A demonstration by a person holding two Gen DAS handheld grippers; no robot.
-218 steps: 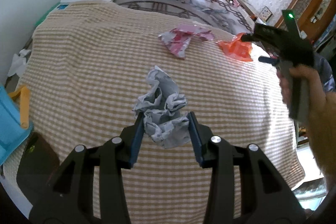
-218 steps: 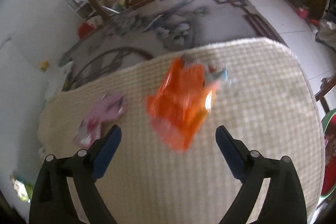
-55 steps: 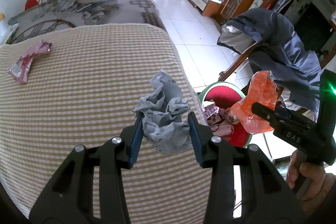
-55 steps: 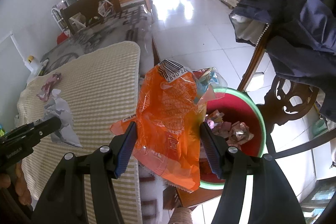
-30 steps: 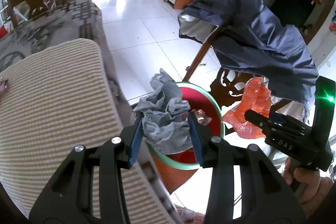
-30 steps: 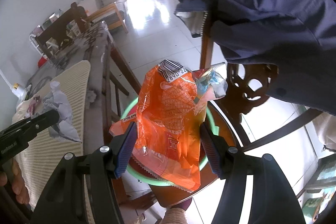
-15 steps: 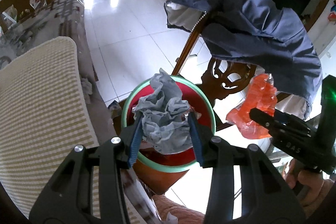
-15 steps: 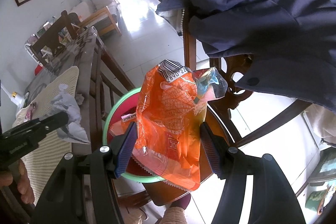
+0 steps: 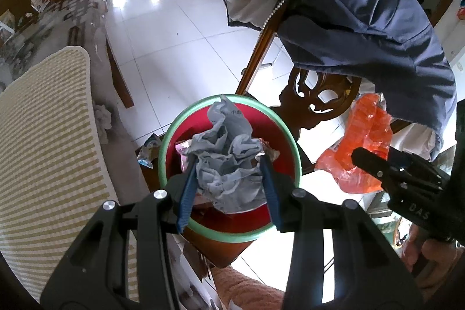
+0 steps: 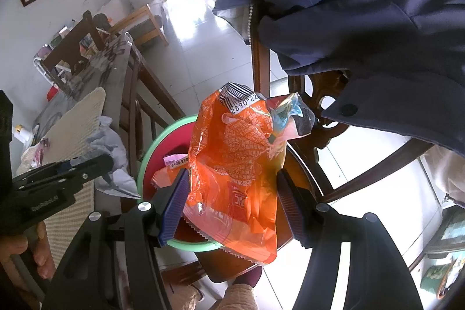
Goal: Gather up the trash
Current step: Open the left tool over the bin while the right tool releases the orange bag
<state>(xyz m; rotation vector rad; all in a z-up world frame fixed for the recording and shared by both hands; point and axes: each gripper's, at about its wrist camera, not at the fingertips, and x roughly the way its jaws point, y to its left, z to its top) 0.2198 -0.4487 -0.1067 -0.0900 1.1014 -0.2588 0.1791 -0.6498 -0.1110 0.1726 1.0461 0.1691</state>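
I am viewing a dark blue jacket (image 9: 363,7) that is draping over the back of a carved wooden chair (image 9: 316,98), filling the upper right of both wrist views. To the left, the table with the yellow-and-white checked cloth (image 9: 43,135) is ending in a rounded edge, and a narrow gap is separating that edge from the bin. The white tiled floor (image 9: 174,19) is lying open beyond the chair and table.

The red bin with the green rim (image 9: 232,236) is sitting on the chair seat, with its mouth facing up and wrappers already lying inside.

I am holding the orange snack wrapper (image 10: 232,173) in the right gripper (image 10: 232,205). Its pads are clamping the wrapper's lower part from both sides. The wrapper is crinkled, carrying a barcode tab at its top and a serrated bottom edge, and it is hanging partly over the bin's rim.

I am holding the crumpled grey paper (image 9: 229,161) in the left gripper (image 9: 229,191), whose blue pads are pressing into the wad on both sides. The wad is hanging directly above the bin's opening, inside the line of the rim.
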